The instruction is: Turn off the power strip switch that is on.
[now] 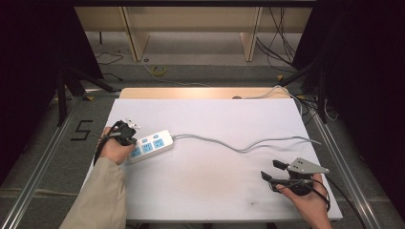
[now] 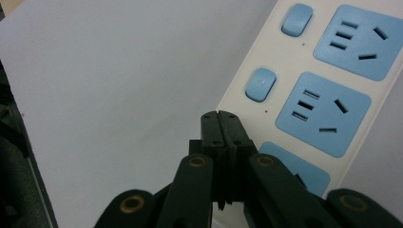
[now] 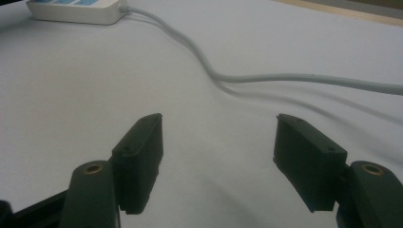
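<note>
Power strip [image 1: 150, 146] lies slantwise, cord end up-right; clenched left gripper [image 2: 222, 118] seemingly over it; right gripper [image 3: 218, 137] released.

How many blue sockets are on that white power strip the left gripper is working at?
3, in a row along the white power strip: one blue socket farthest from the shut left gripper, a middle one, and one partly hidden behind its jaws.
</note>
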Motion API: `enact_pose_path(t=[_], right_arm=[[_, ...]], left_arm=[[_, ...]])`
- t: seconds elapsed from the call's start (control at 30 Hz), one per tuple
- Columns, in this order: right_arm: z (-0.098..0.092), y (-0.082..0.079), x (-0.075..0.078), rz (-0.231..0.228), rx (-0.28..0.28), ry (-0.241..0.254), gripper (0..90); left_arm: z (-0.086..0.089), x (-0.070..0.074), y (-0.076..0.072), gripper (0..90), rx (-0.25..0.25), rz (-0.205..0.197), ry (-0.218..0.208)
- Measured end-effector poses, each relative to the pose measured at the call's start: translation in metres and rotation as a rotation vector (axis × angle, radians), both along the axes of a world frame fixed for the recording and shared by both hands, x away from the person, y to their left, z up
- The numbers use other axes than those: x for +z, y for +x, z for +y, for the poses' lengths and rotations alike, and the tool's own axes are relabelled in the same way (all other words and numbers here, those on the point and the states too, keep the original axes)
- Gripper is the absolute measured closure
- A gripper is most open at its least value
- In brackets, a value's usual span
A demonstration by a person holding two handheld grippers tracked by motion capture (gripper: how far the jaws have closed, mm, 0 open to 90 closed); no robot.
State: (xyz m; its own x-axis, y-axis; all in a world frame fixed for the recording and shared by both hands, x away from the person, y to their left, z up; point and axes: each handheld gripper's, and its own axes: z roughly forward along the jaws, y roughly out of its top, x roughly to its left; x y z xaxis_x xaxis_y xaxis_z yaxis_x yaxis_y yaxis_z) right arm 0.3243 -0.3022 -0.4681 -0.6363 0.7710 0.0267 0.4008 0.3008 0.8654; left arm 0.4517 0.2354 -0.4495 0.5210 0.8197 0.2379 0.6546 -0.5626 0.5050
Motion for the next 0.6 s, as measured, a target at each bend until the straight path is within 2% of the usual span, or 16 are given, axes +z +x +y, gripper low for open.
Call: enact_pose_path(t=[0.27,0.43,0.6], right_arm=[[0.0003,0.0000,-0.0001,-0.002,0.002,-0.001,34.5],[0.0003,-0.0001,0.0001,-0.004,0.001,-0.001,34.6],[0.0002,-0.0004,0.0002,-0.003,0.000,0.000,34.5]], left_arm=[[-0.0007,-0.0003,0.0002,89.8,0.007,0.000,0.003],[-0.0036,-0.0005,-0.0003,89.9,0.001,-0.001,0.031],[-0.0054,-0.0004,-0.0004,89.9,0.001,0.004,0.038]])
